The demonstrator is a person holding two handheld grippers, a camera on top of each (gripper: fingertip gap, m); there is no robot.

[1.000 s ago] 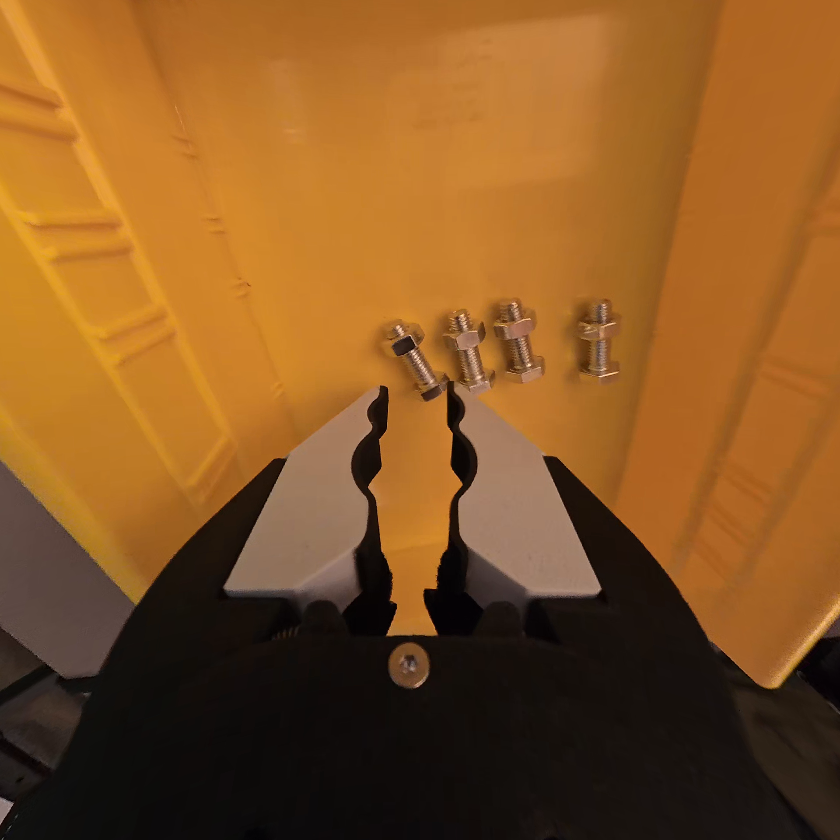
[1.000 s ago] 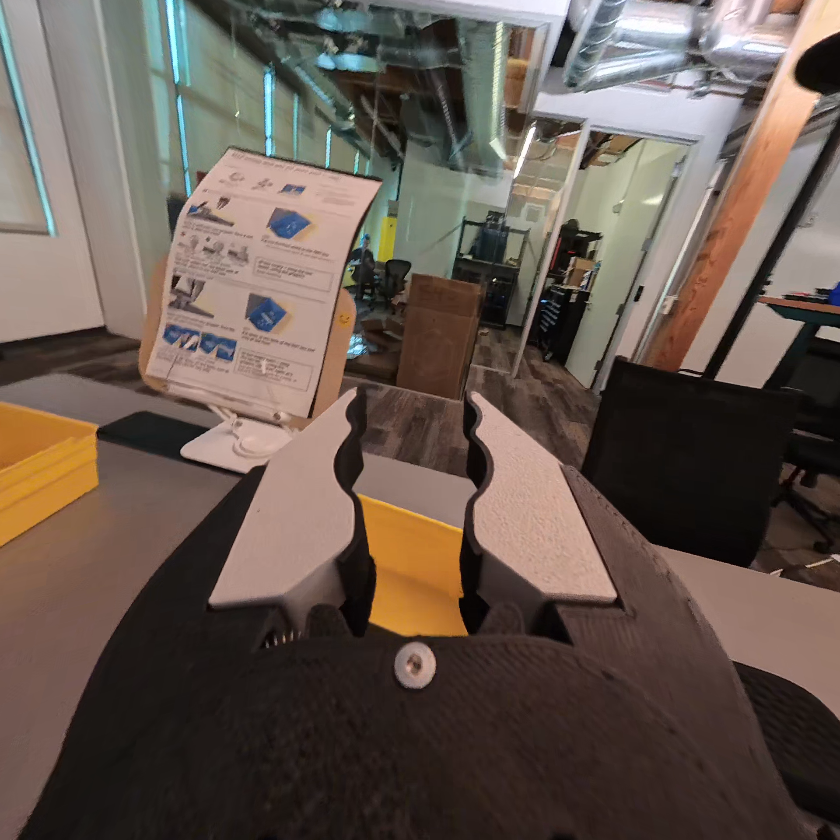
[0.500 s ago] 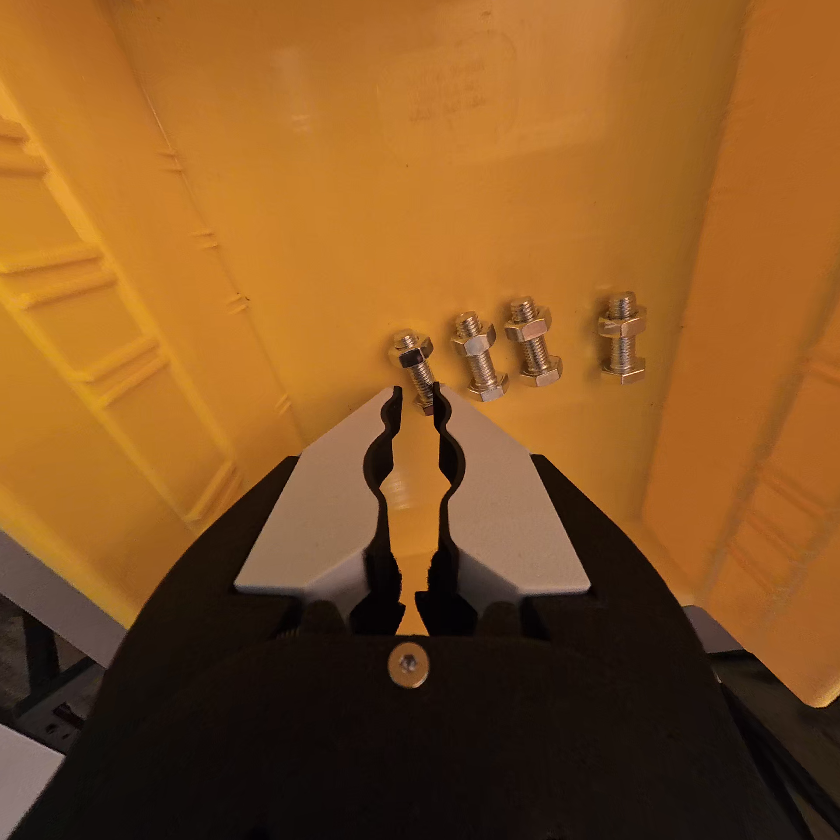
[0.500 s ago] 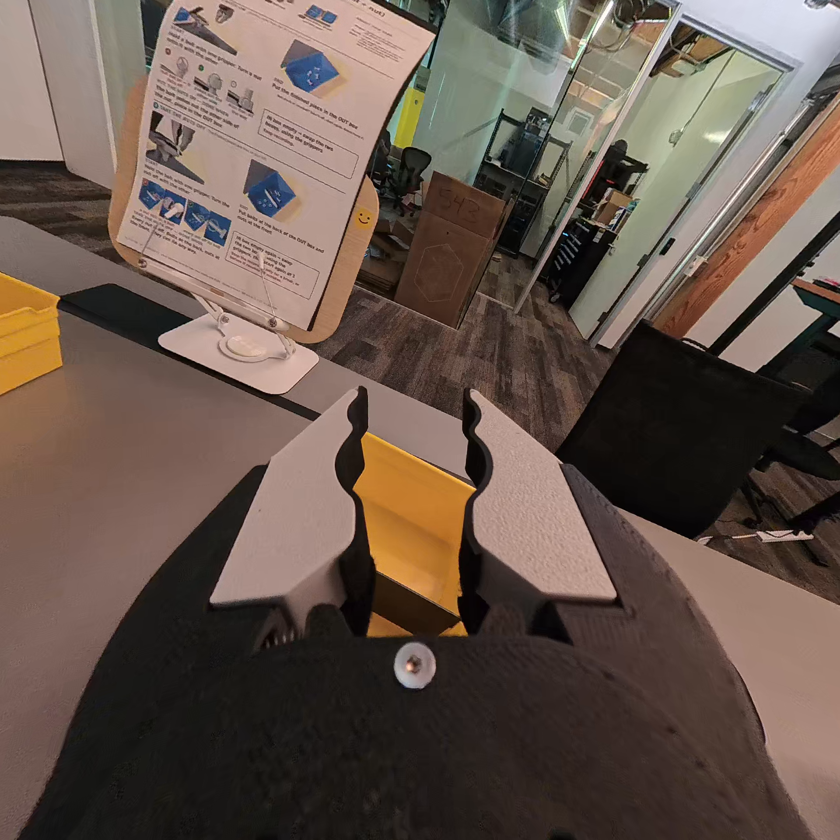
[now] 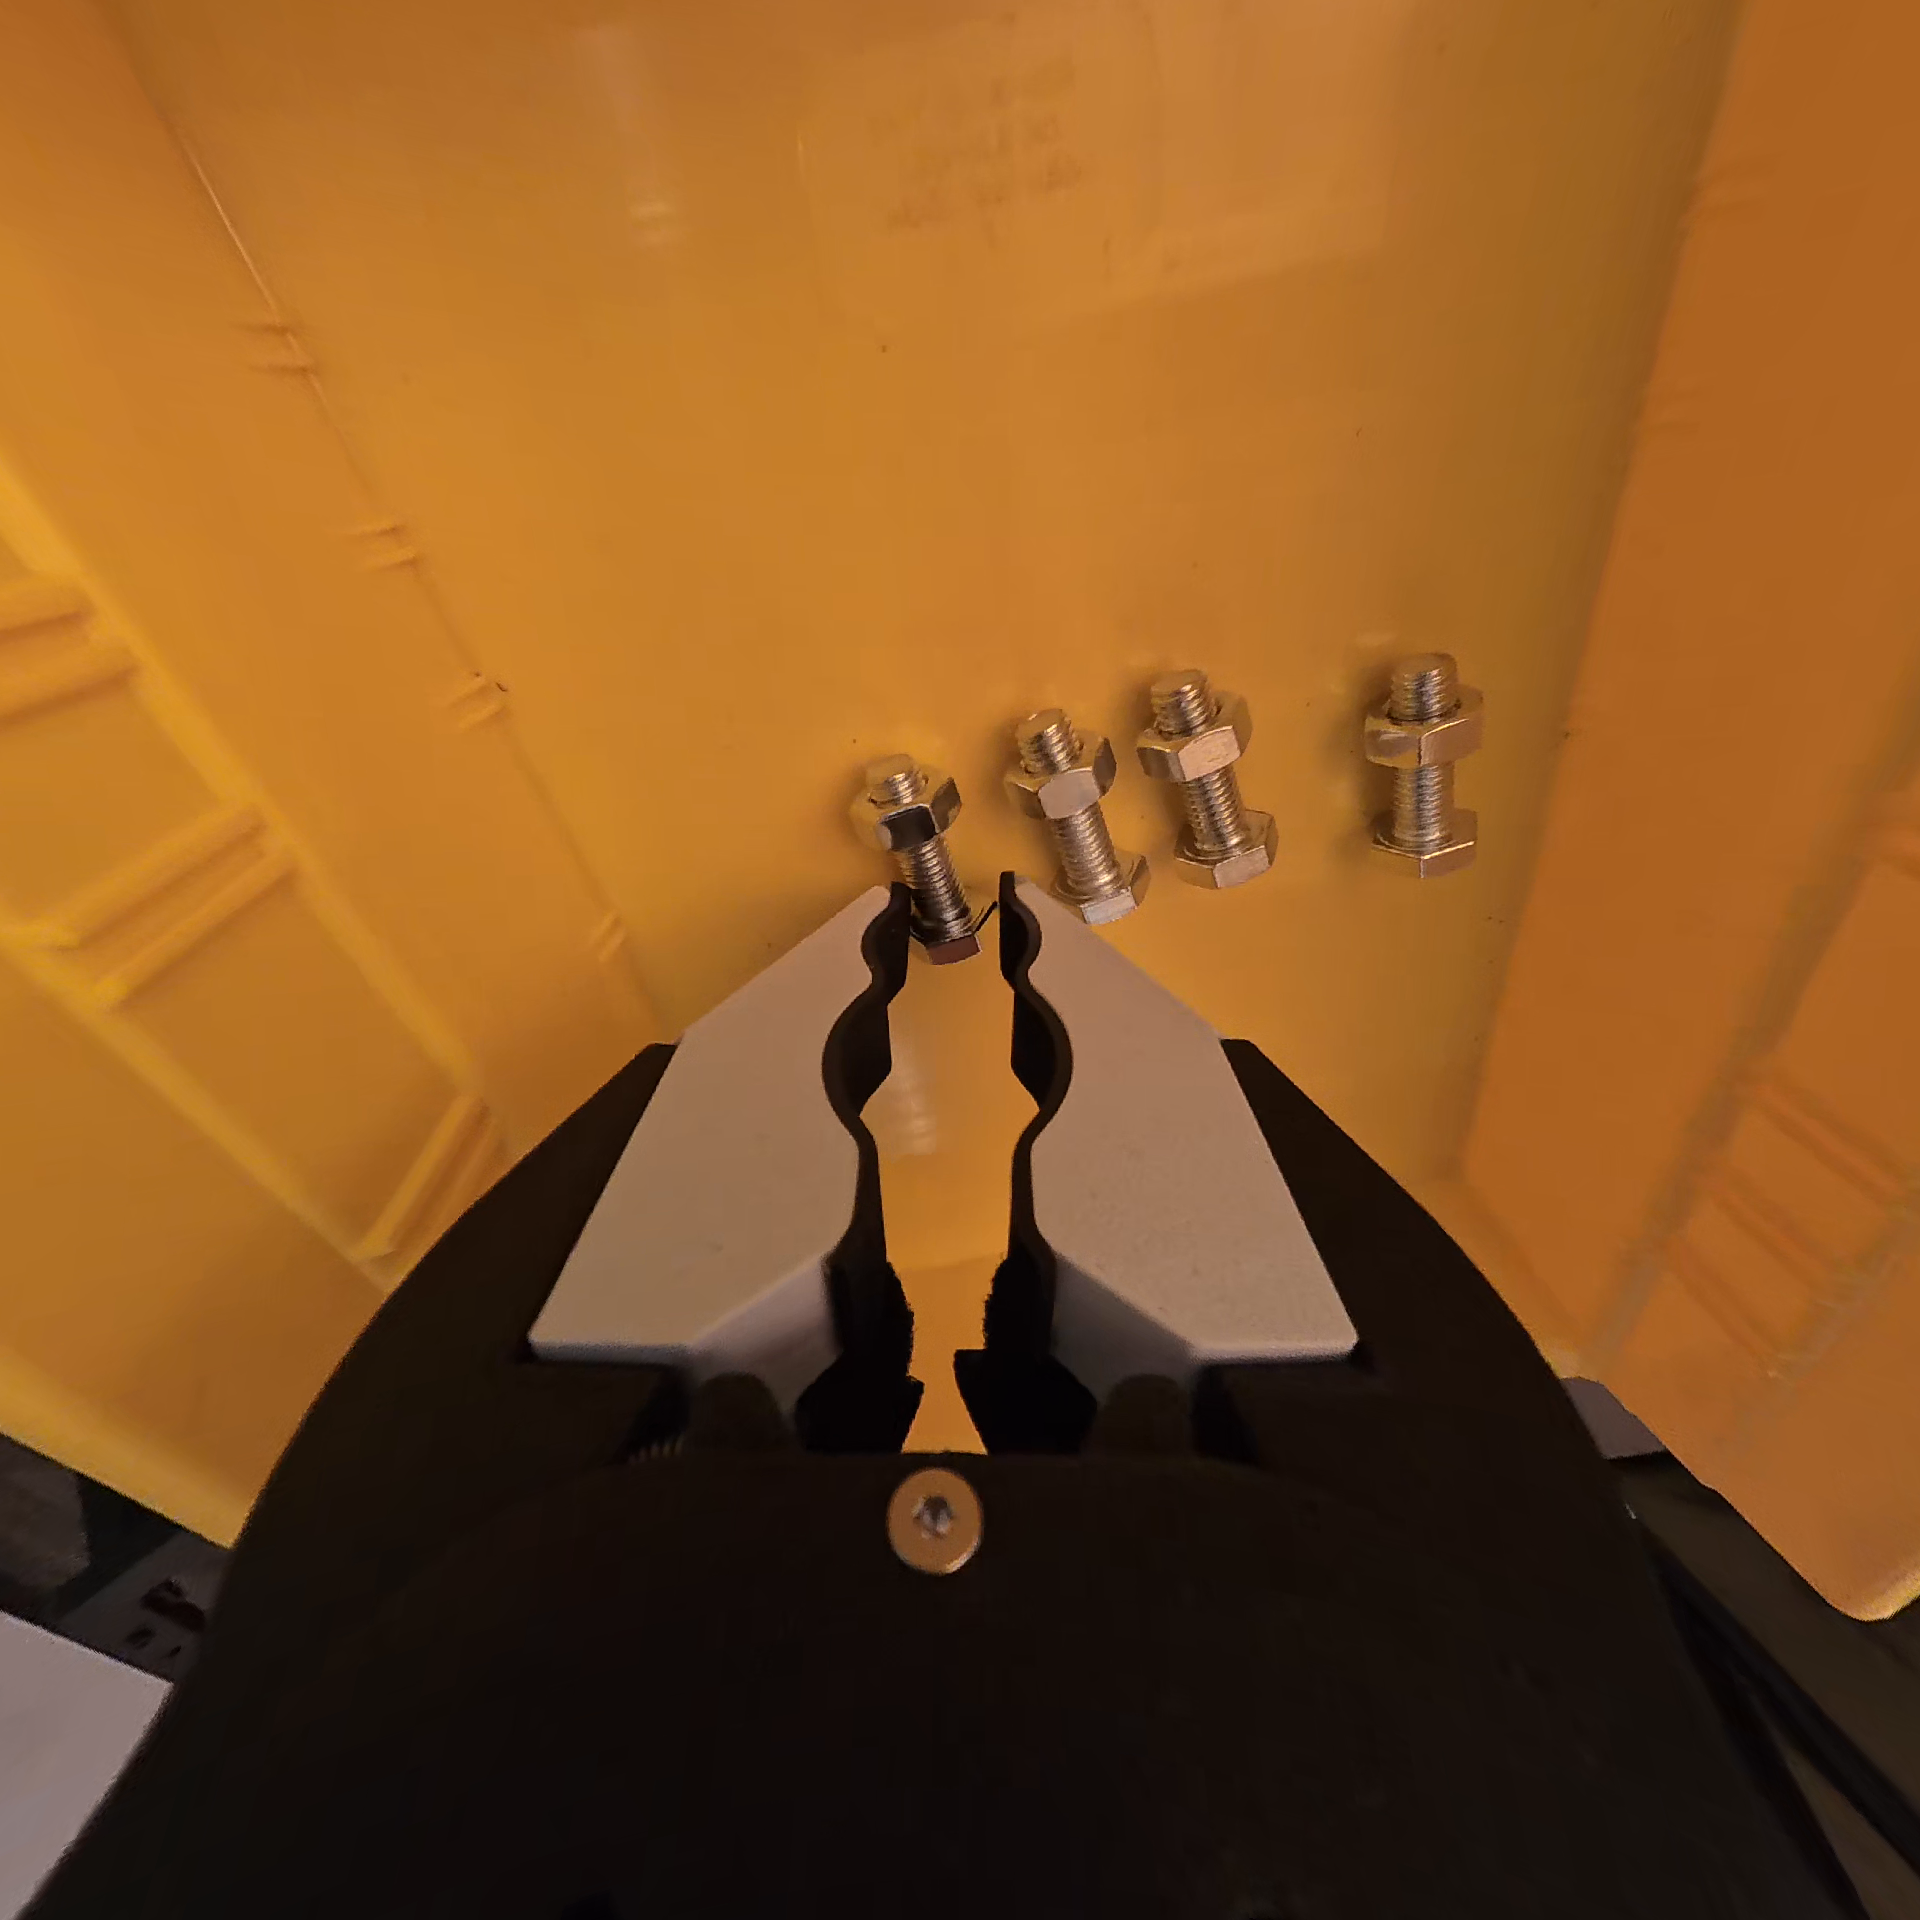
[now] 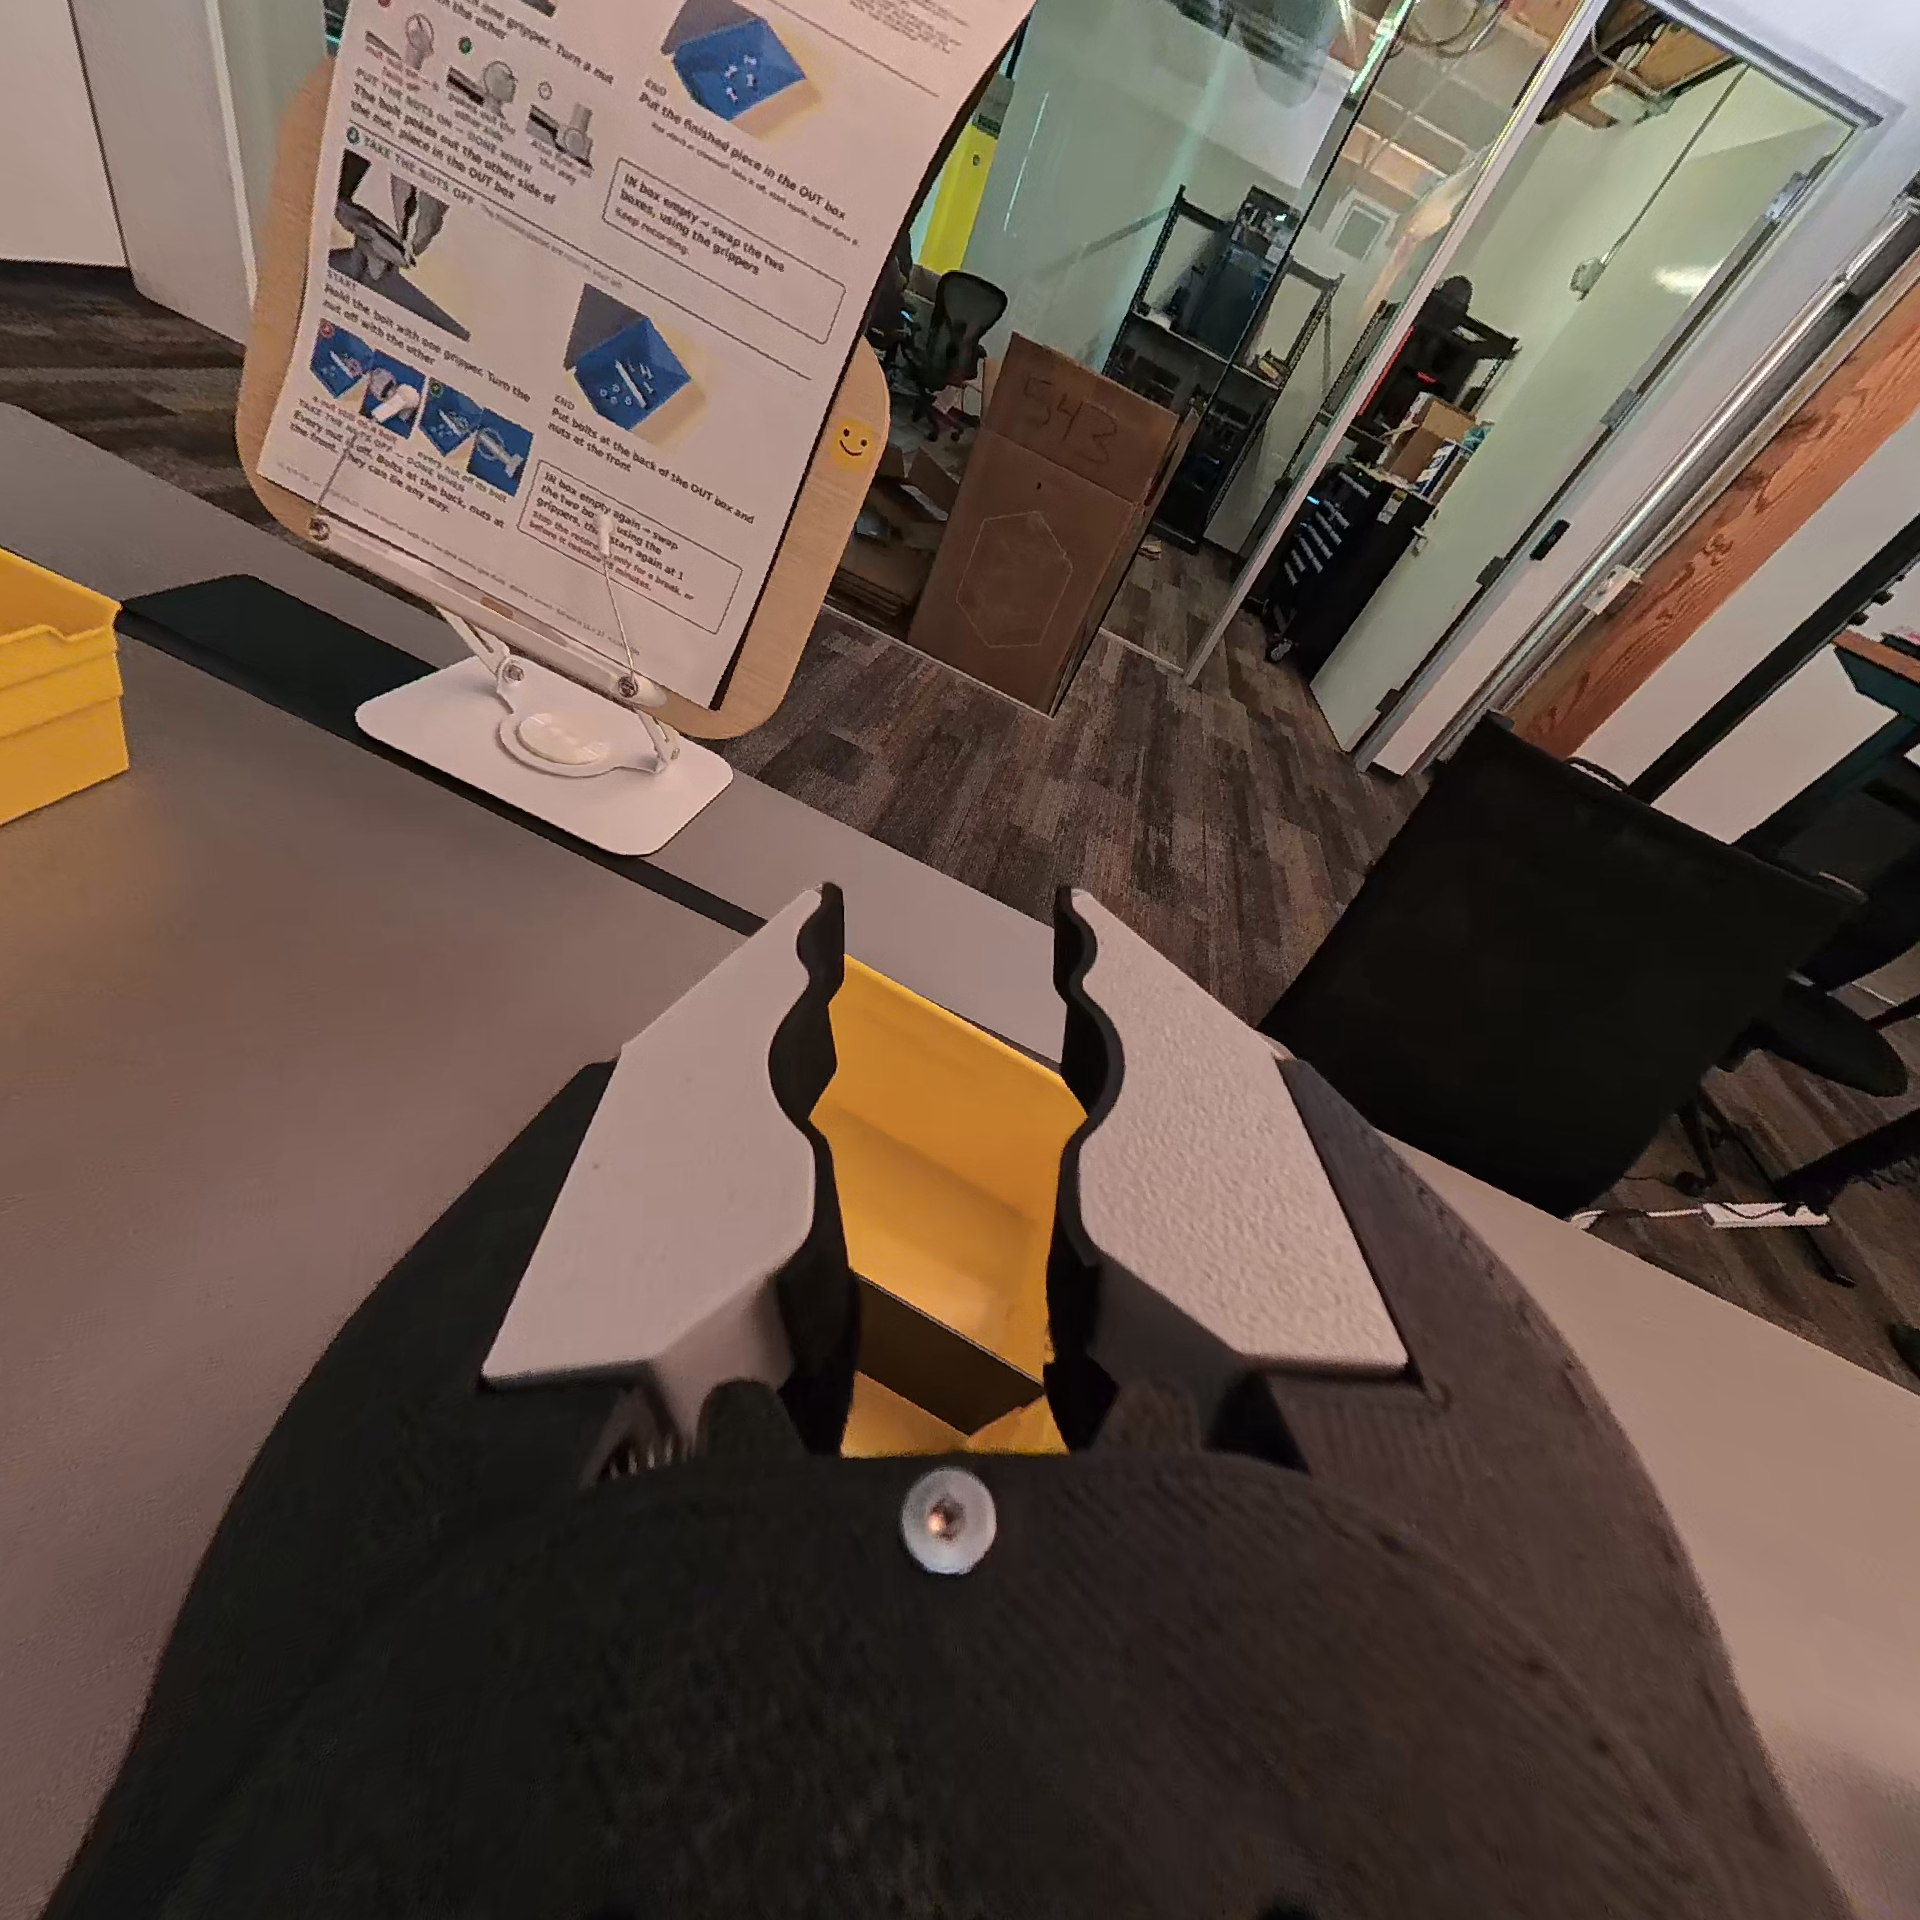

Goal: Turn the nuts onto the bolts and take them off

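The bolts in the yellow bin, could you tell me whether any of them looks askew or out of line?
Only slightly: the leftmost bolt leans more than the other three bolts, its head between the open left gripper tips. No damage shows.

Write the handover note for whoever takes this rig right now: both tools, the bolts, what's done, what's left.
Left tool: open, tips straddling the head end of the leftmost bolt, not clamped.
Right tool: open, empty, above the near yellow bin on the grey table.
Four bolts lie in a row on the bin floor; the other three untouched. Each carries a nut.
Done: nothing unscrewed.
Left: grip the leftmost bolt, spin its nut off, then the rest.
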